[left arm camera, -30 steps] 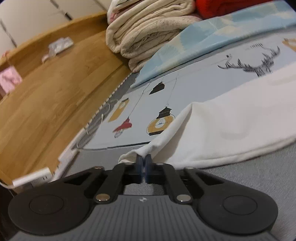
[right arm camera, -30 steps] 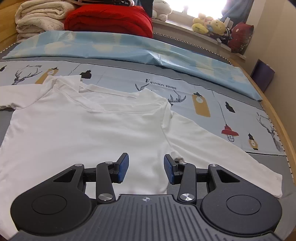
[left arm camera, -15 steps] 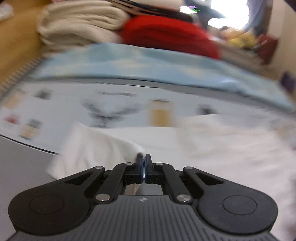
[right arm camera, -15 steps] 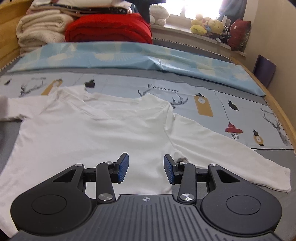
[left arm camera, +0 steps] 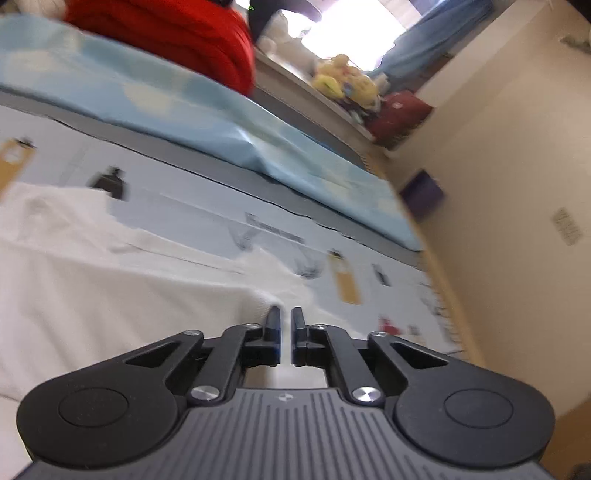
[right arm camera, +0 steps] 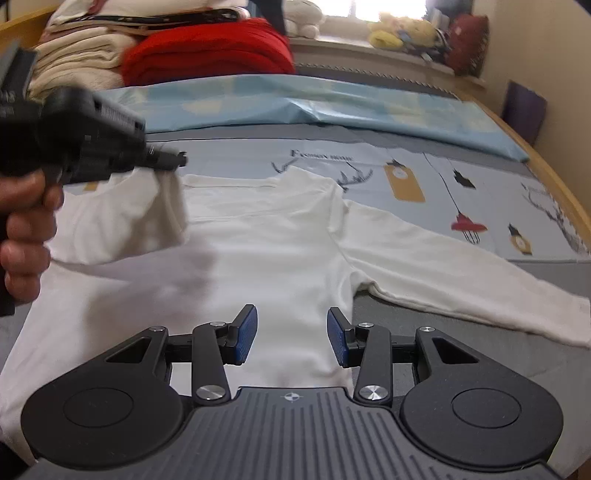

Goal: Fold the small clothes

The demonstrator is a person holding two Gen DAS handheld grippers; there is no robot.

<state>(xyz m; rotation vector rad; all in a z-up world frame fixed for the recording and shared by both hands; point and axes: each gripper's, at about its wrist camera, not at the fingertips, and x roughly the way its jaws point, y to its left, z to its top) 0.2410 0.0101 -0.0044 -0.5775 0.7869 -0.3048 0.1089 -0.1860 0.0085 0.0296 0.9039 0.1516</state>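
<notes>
A white long-sleeved shirt lies flat on the bed, its right sleeve stretched out to the right. My left gripper holds the left sleeve's cuff lifted over the shirt's chest; the sleeve hangs from its tips. In the left wrist view the left gripper shows a narrow gap between its fingers, with white cloth beside it. My right gripper is open and empty, just above the shirt's lower body.
The printed grey-blue bed sheet lies under the shirt. A light blue quilt, a red blanket and cream blankets lie at the back. A wooden bed edge runs on the right; toys sit on the sill.
My left gripper has swung right, carrying the left sleeve from the bed's left side up over the shirt's body, and its fingers now show a small gap. The right gripper has shifted little.
</notes>
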